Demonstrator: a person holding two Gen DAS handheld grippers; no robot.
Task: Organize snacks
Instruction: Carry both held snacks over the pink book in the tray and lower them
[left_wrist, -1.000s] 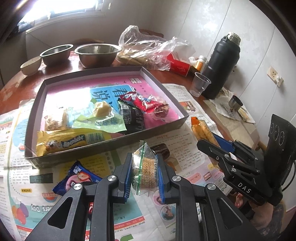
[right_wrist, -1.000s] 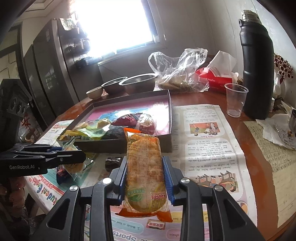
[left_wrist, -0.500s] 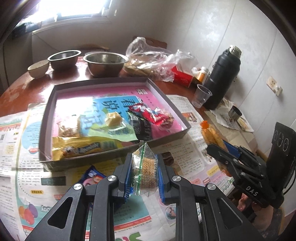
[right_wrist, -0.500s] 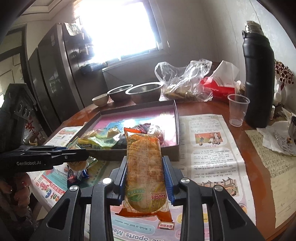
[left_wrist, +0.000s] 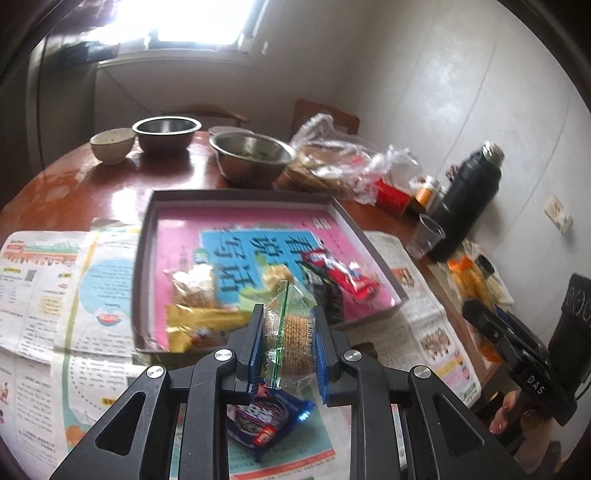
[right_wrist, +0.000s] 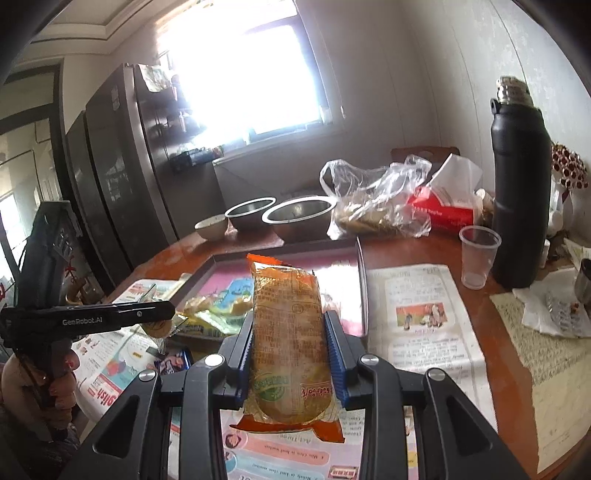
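Above the tabletop (left_wrist: 66, 177), left gripper (left_wrist: 288, 334) clamps cracker packet (left_wrist: 291, 339), right gripper (right_wrist: 290, 345) clamps orange snack pack (right_wrist: 286, 332); next, release both into box (left_wrist: 146, 258).

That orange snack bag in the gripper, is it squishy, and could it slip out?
The orange snack bag probably crinkles and gives a little; its shiny wrapper looks slippery. Held mid-length by the right gripper, its ends stick out unsupported, so it may slide. Contents likely crumble if squeezed.

"GenRobot.AI" on left gripper (right_wrist: 162, 312), "DAS" on right gripper (left_wrist: 476, 314)
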